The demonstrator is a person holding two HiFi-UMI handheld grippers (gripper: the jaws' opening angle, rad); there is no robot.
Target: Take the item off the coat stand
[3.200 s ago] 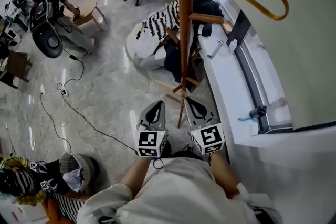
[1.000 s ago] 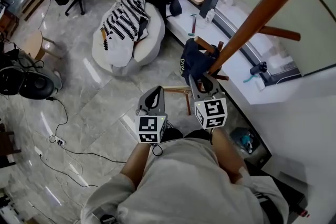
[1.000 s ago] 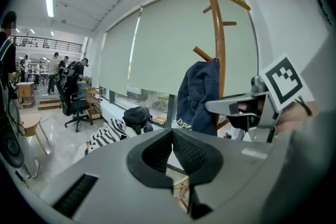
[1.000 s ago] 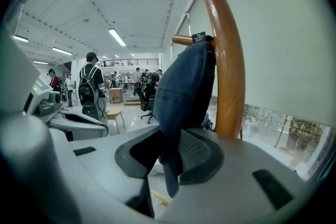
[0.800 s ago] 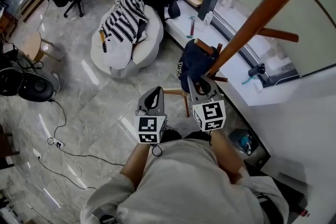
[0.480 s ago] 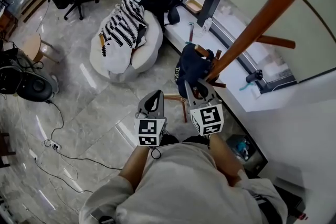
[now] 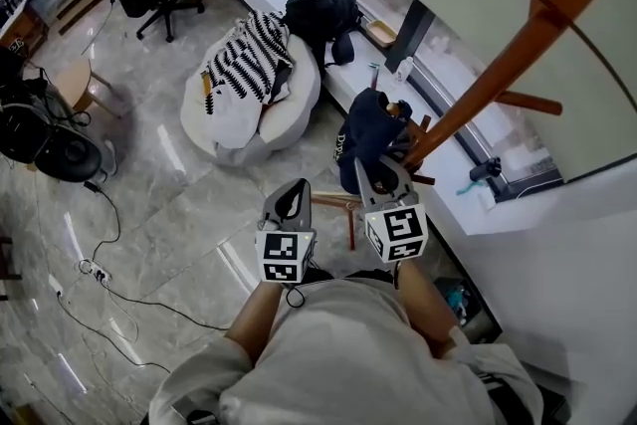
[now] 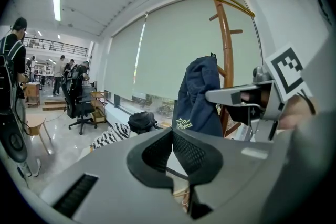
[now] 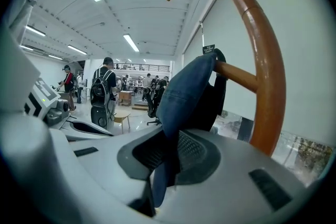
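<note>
One white beanbag (image 7: 234, 129) lies on marble floor (image 7: 164, 209) near the coat stand (image 7: 498, 72).

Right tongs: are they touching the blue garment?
Touching. Right gripper view: the right tongs, having just closed, pinch the blue garment between their pads.

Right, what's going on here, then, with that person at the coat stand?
A person holds a gripper in each hand at a wooden coat stand. The right gripper has just closed its jaws on the dark blue fabric item, which hangs from a peg, not yet lifted off. The left gripper is shut and empty, held alongside.
</note>
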